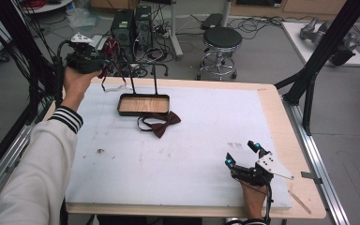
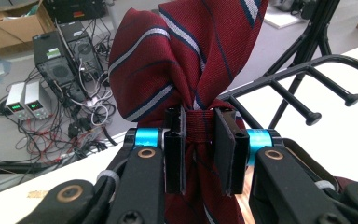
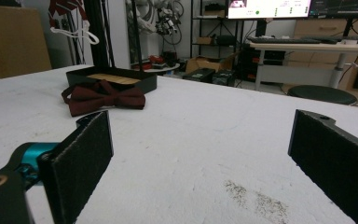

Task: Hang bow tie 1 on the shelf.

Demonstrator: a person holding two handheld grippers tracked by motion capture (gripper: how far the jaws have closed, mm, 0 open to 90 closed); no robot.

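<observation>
- The bench (image 1: 192, 154), covered with a white sheet, carries everything; the person's left arm reaches up along its left edge and the right hand rests near its front right corner.
- The rack (image 1: 144, 96), a black stand with a wooden-floored tray and two thin uprights that bend into hooked arms, sits at the far middle of the bench. In the left gripper view its black prongs (image 2: 307, 88) lie just to the right of the held tie and a little beyond it.
- The left gripper (image 1: 85, 58) is held up in the air off the bench's far left corner, to the left of the rack's top. Its fingers (image 2: 175, 154) are clenched on the knot band of the striped bow tie (image 2: 186, 56), dark red with white and navy stripes.
- That tie's long axis runs up and down between the pads, one wing fanning above and the rest hanging below. Hanging it looks like the job in hand, and the left hand is by far the nearer to the prongs: the move would be sideways to the right.
- The right gripper (image 1: 244, 154) lies low on the bench, fingers (image 3: 81, 163) released and wide, grasping nothing.
- The plain bow tie (image 1: 161, 124), dark brown-red, lies flat just in front of the tray, well apart from the right gripper.
</observation>
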